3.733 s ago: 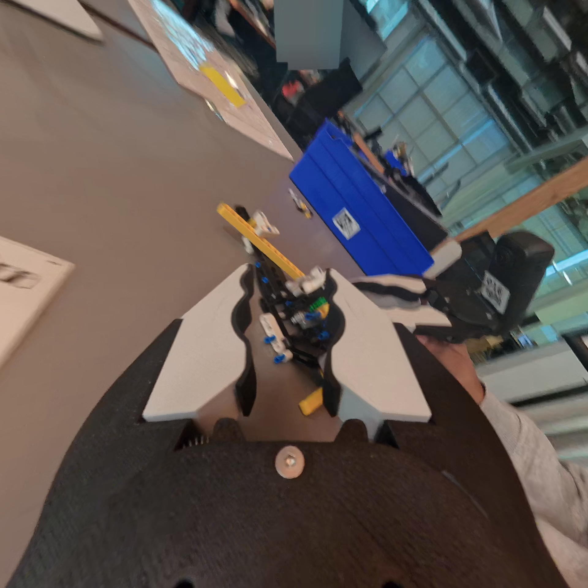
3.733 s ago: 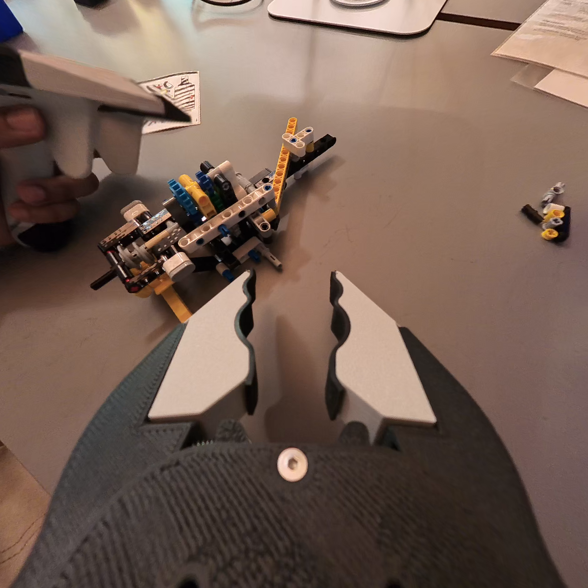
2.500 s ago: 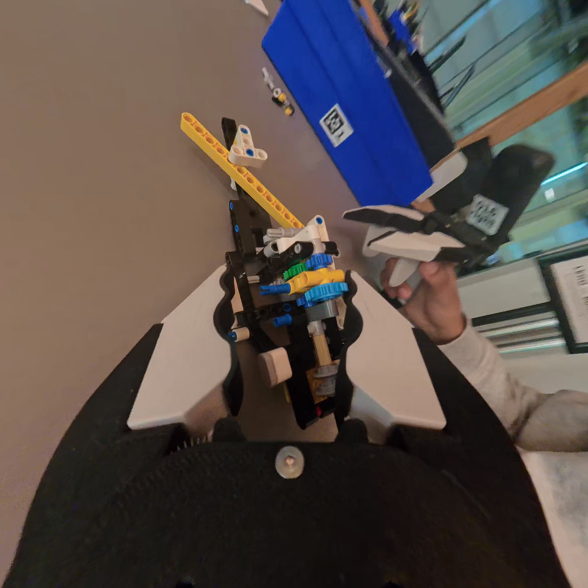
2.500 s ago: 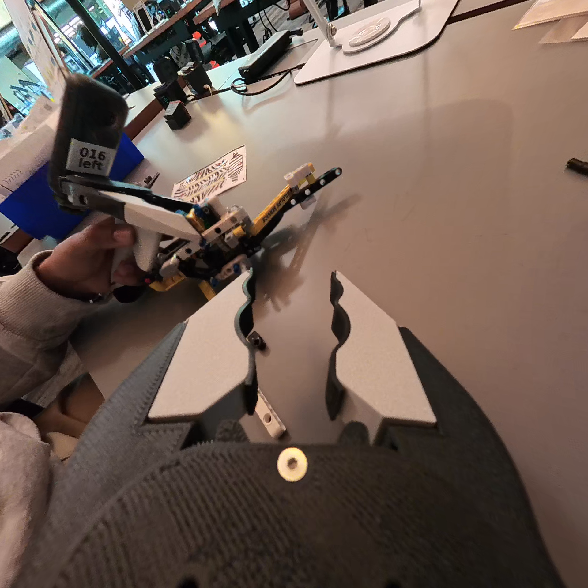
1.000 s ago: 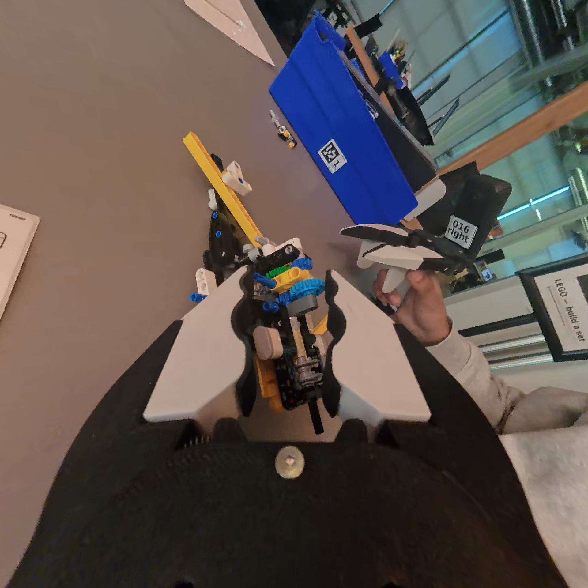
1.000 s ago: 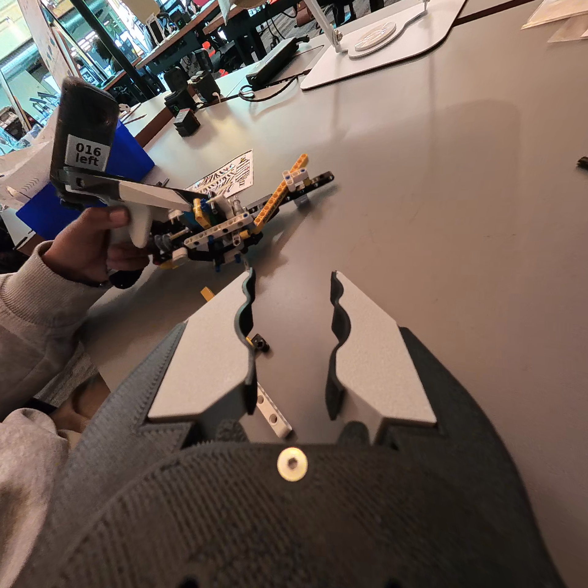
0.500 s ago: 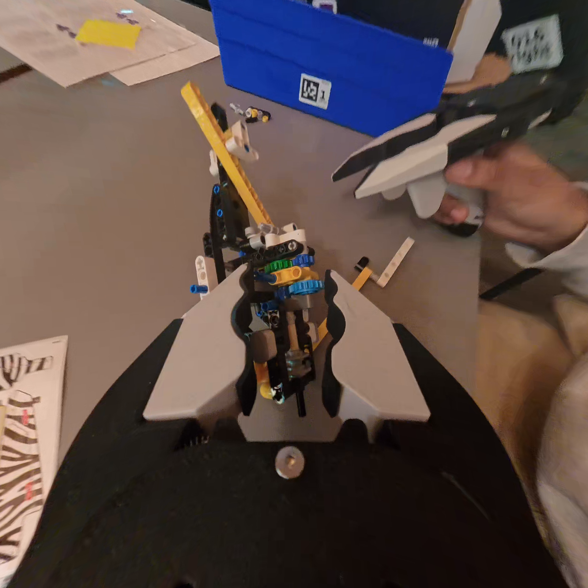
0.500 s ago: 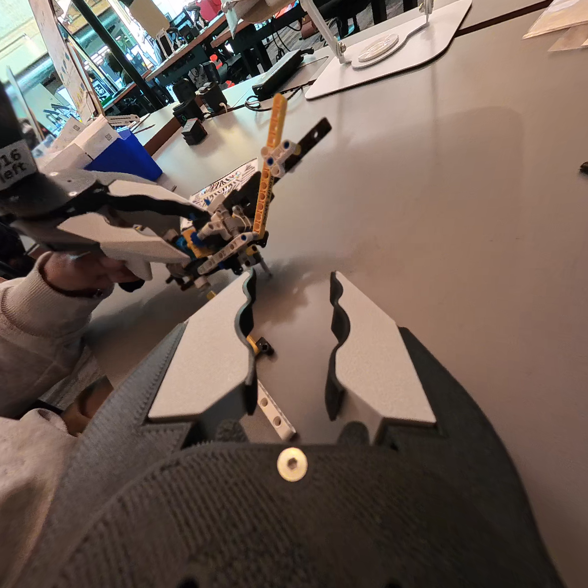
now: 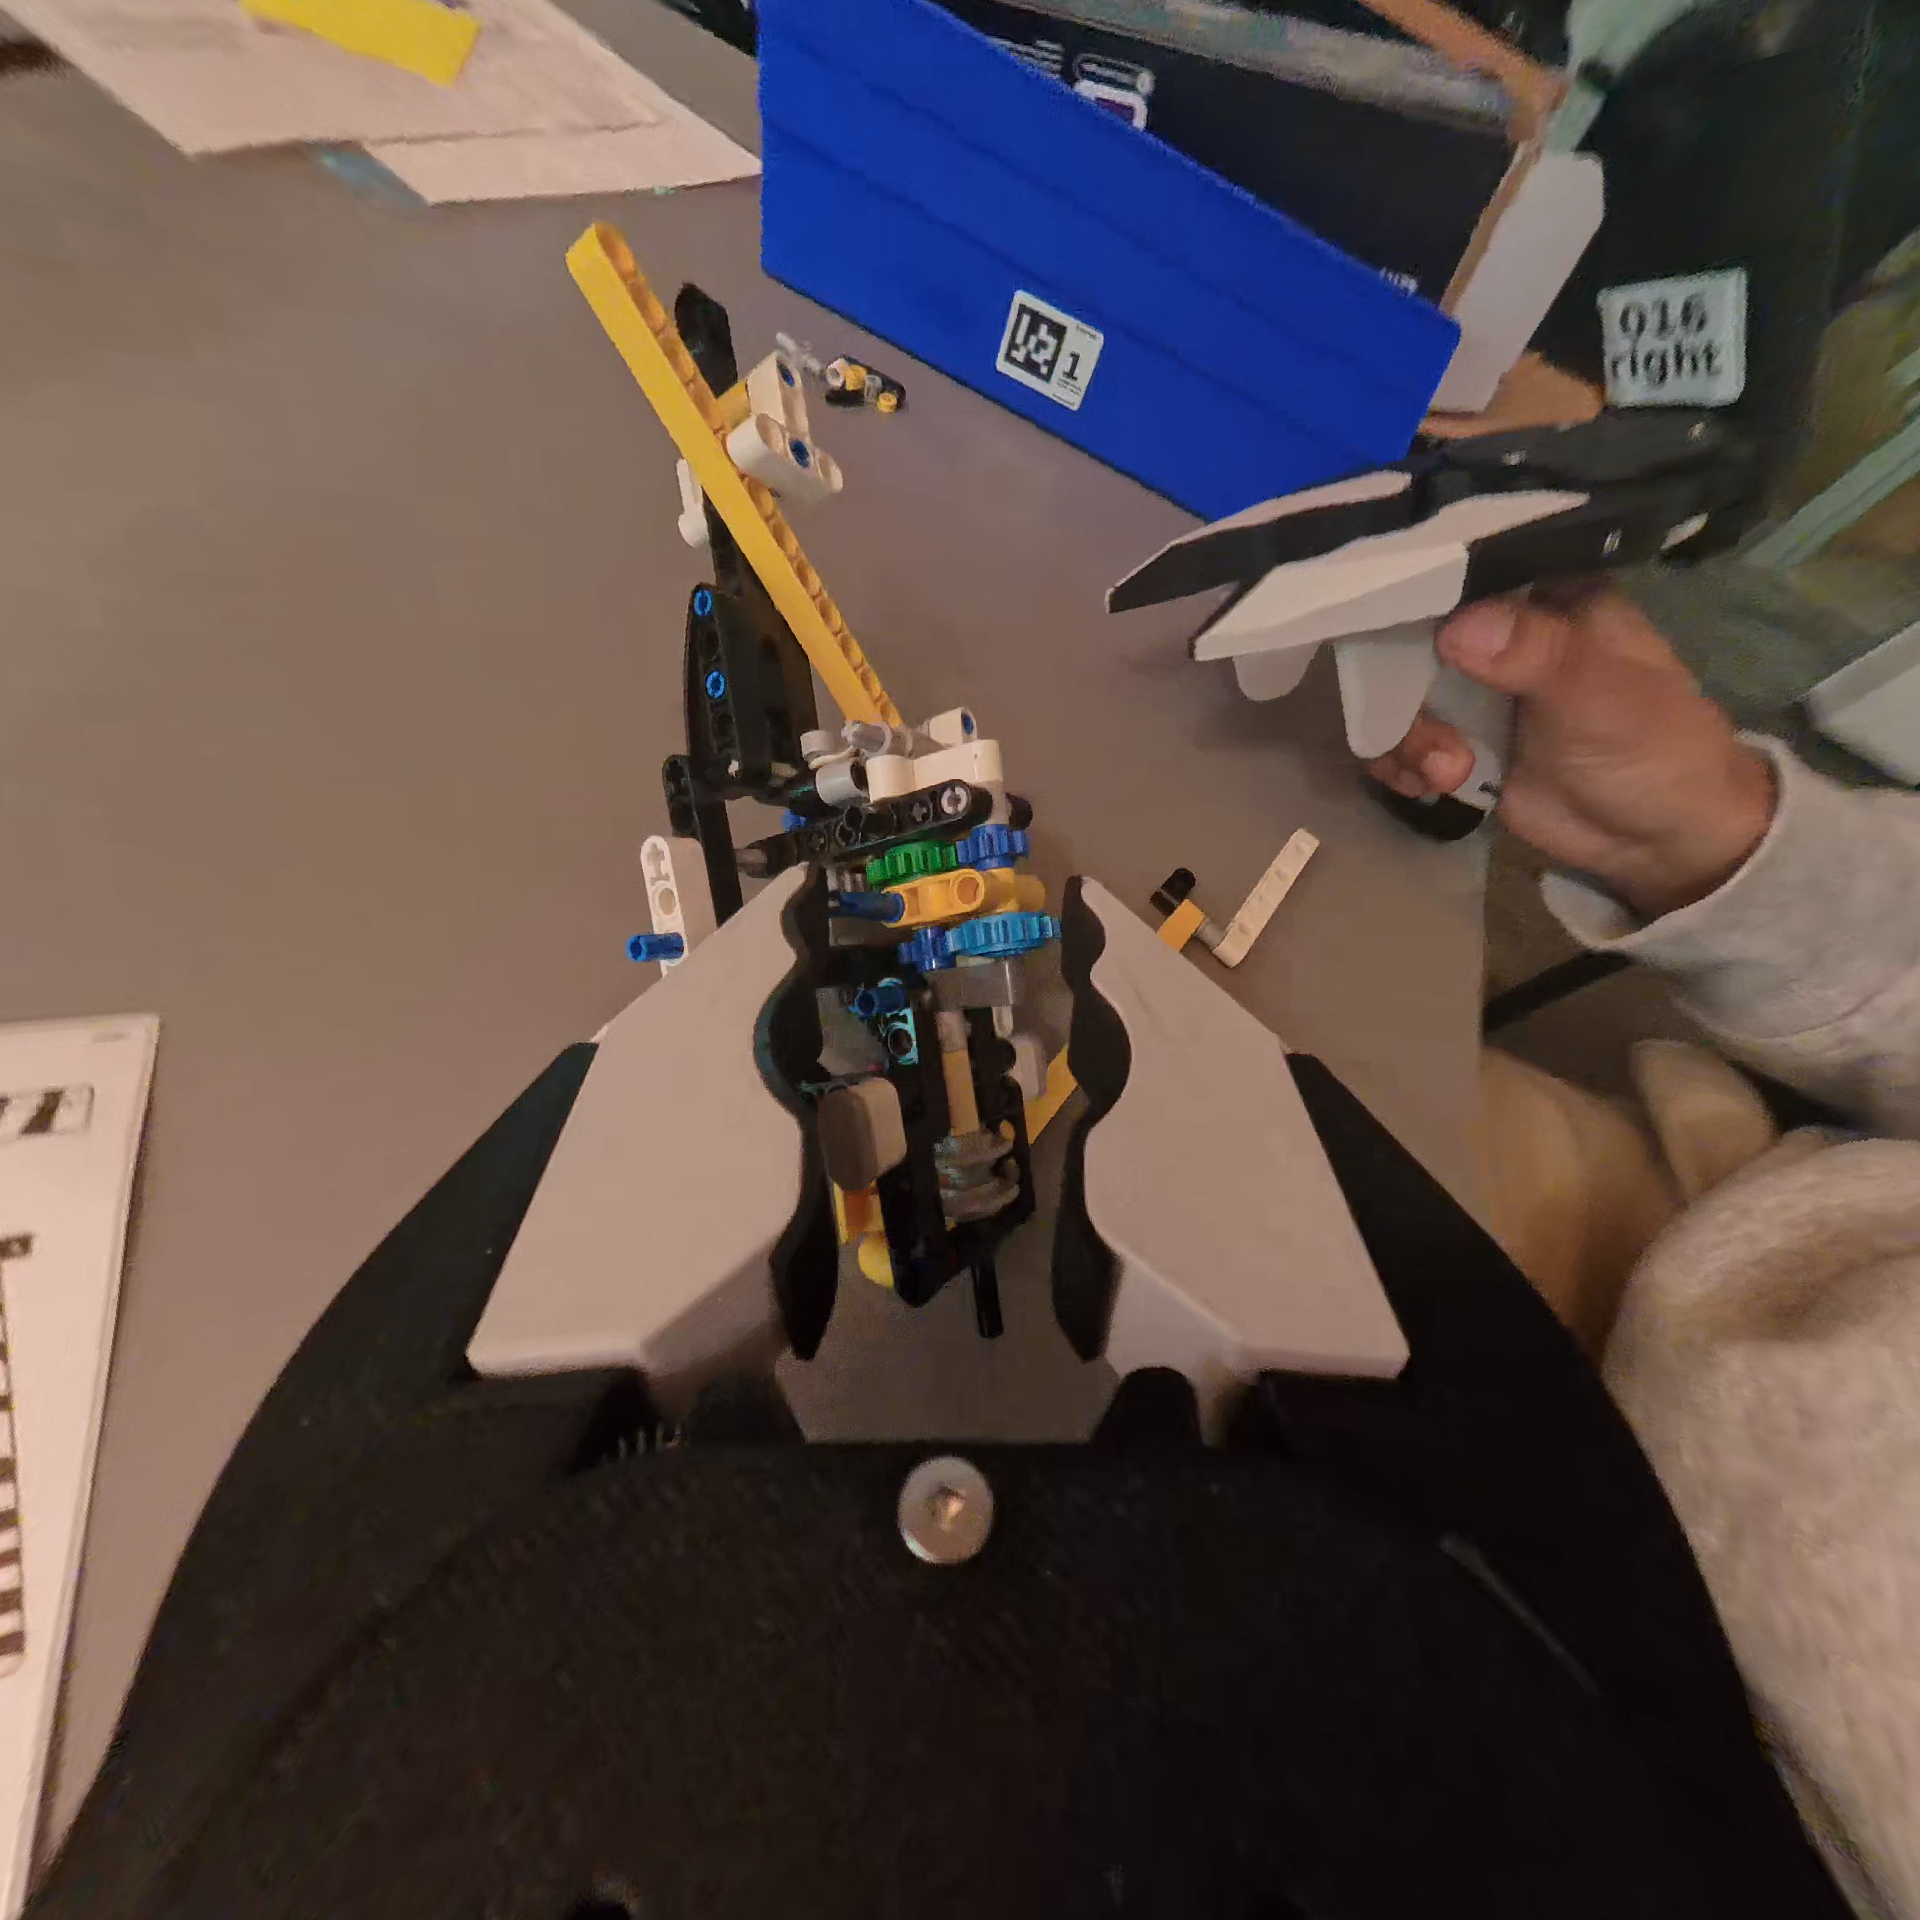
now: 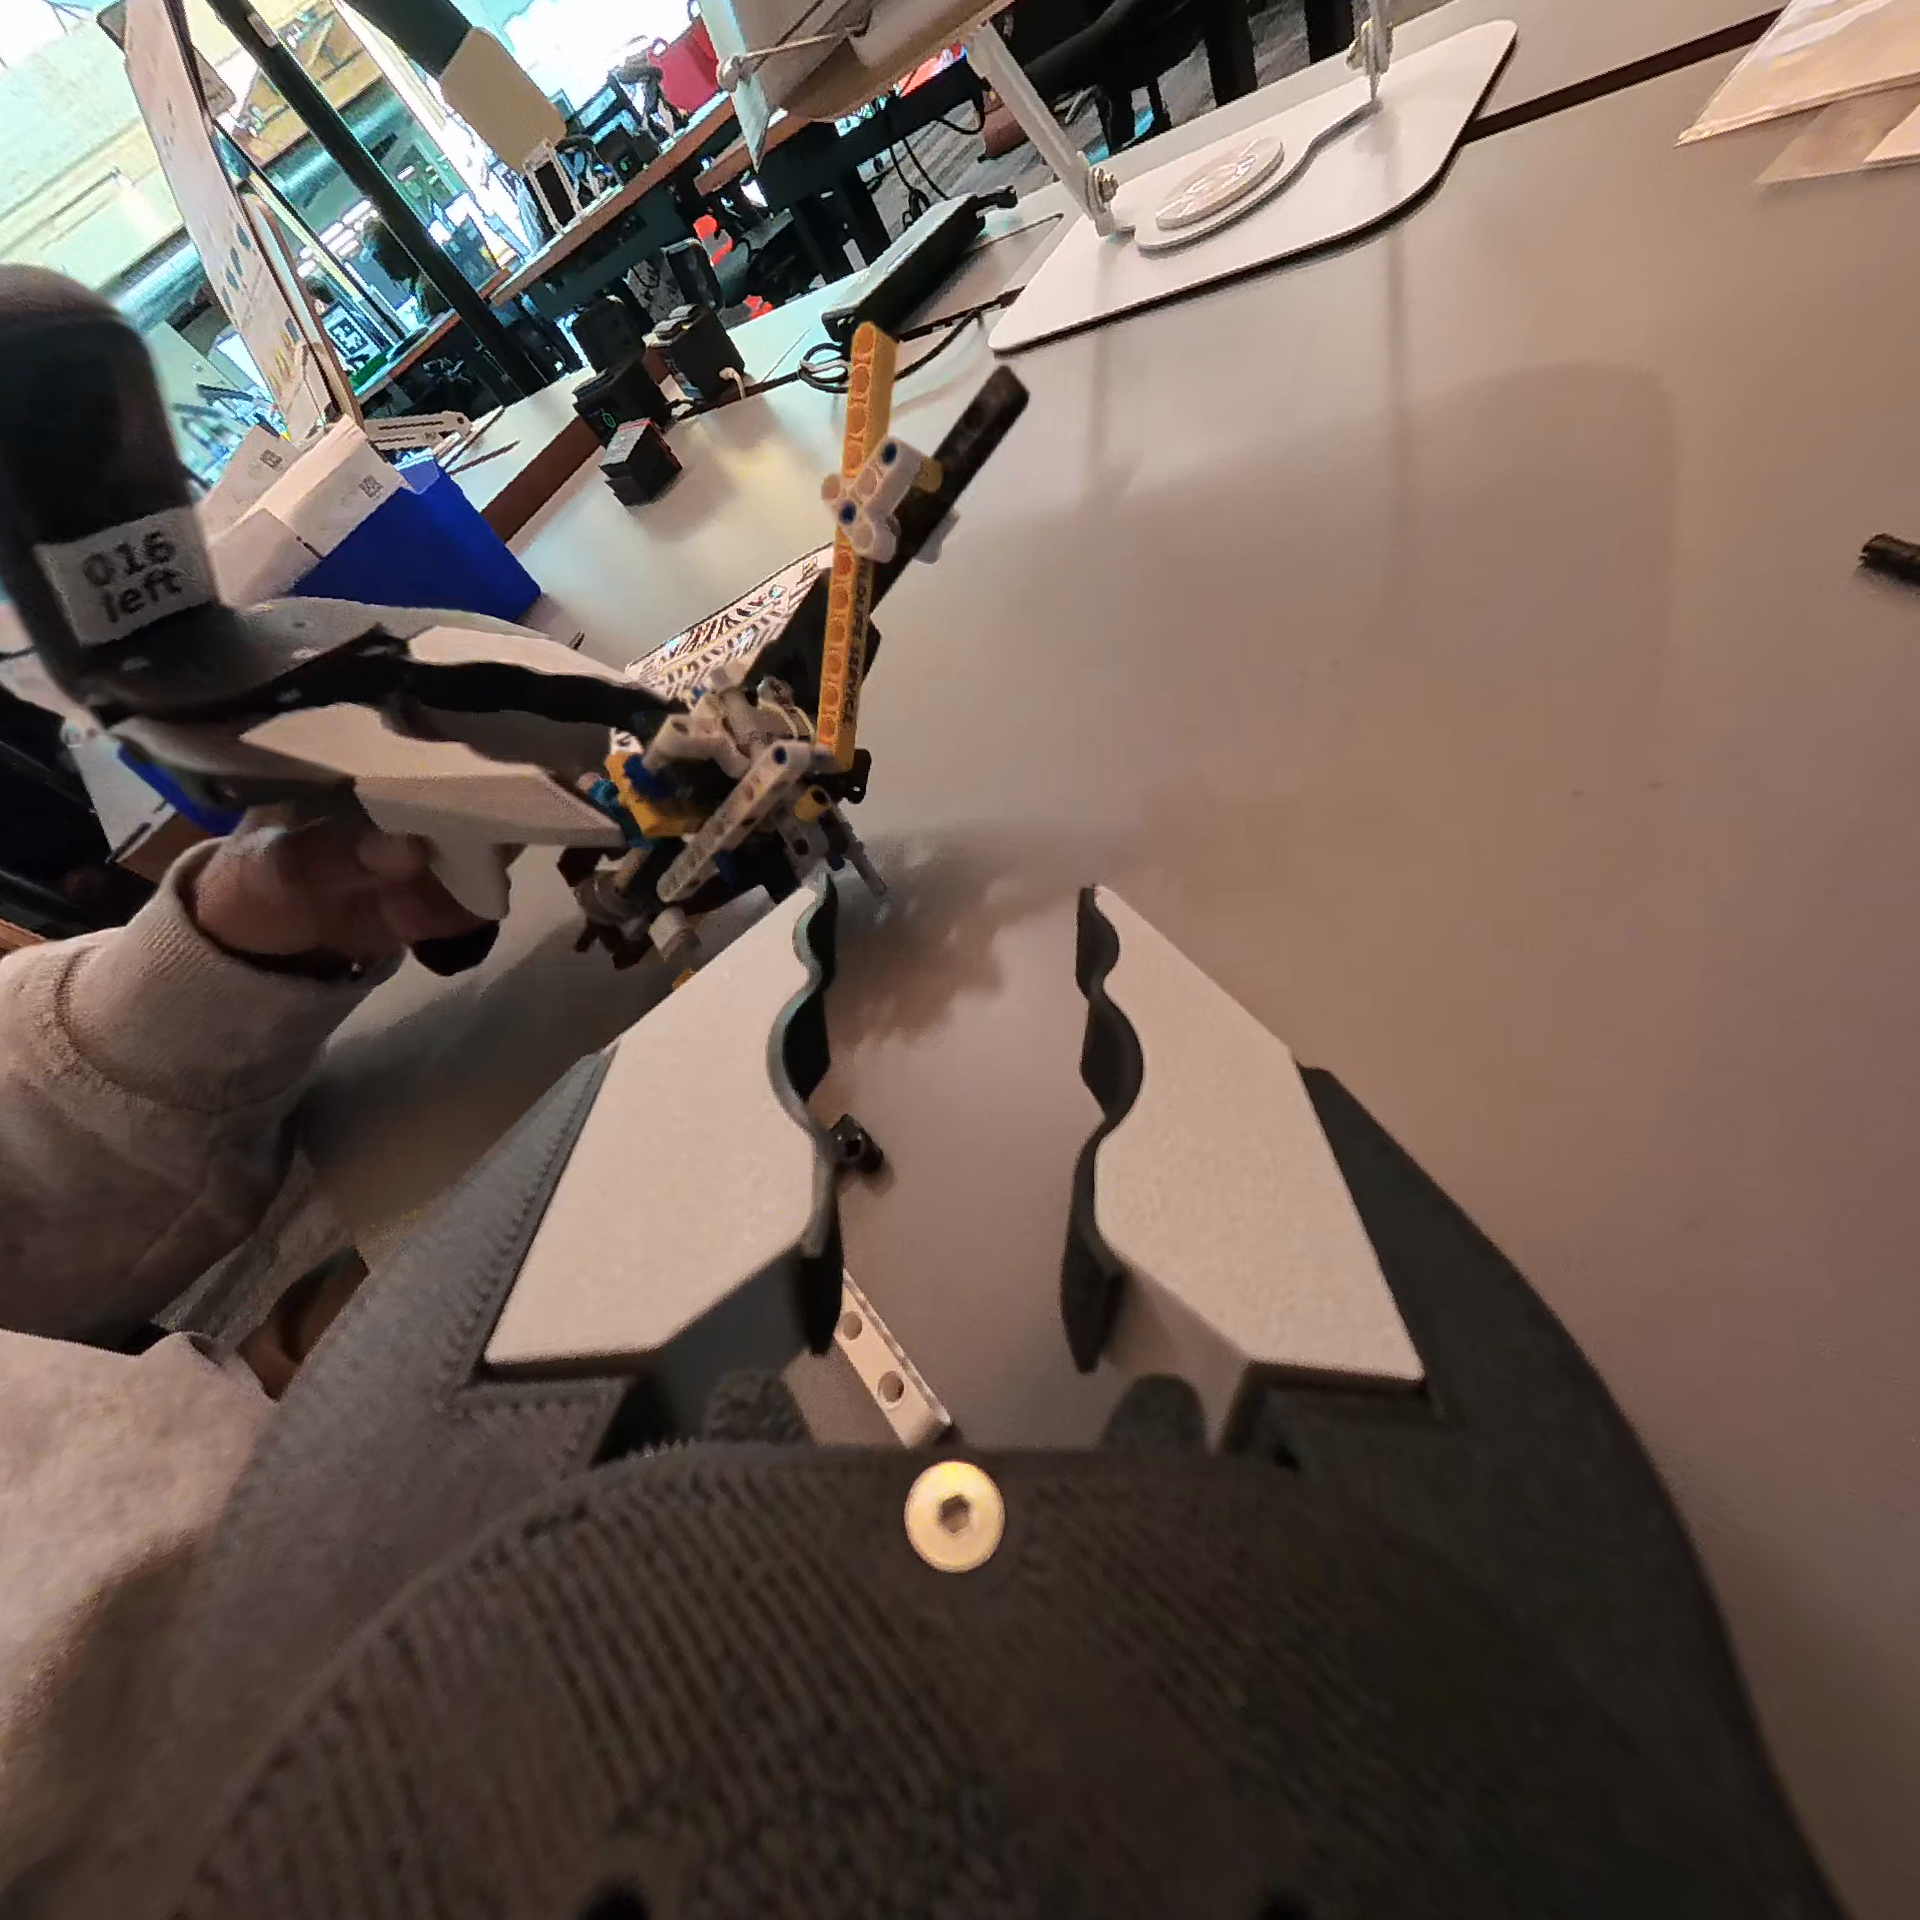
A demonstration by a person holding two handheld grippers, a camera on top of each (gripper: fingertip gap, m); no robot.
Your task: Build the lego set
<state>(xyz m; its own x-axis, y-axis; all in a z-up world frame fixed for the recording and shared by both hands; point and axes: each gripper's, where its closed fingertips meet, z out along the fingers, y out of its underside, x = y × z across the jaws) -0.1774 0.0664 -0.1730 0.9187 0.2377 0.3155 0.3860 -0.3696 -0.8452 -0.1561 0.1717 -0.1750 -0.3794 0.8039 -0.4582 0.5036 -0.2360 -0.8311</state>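
Note:
The lego model [image 9: 914, 852], a black frame with blue, green and yellow gears and a long yellow beam [image 9: 727, 468], is clamped at its rear end between my left gripper's [image 9: 935, 894] fingers. In the right wrist view the model [image 10: 748, 790] is held off the grey table and tilted, with the yellow beam [image 10: 847, 582] pointing up. My right gripper [image 10: 956, 904] is open and empty, low over the table, just right of the model. A loose white beam [image 10: 894, 1382] with a black pin [image 10: 857, 1148] lies under its left finger, and also shows in the left wrist view [image 9: 1262, 899].
A blue bin [image 9: 1091, 260] stands at the back, with a small pile of parts [image 9: 857, 379] before it. Papers [image 9: 416, 104] lie far left and a striped sticker sheet [image 9: 52, 1299] near left. A white stand base [image 10: 1247, 208] and a black part [image 10: 1886, 556] lie to the right.
My left gripper closed on the model's rear end, lifted it and tilted it, so the yellow beam now points up. My right gripper stayed open over the loose white beam.

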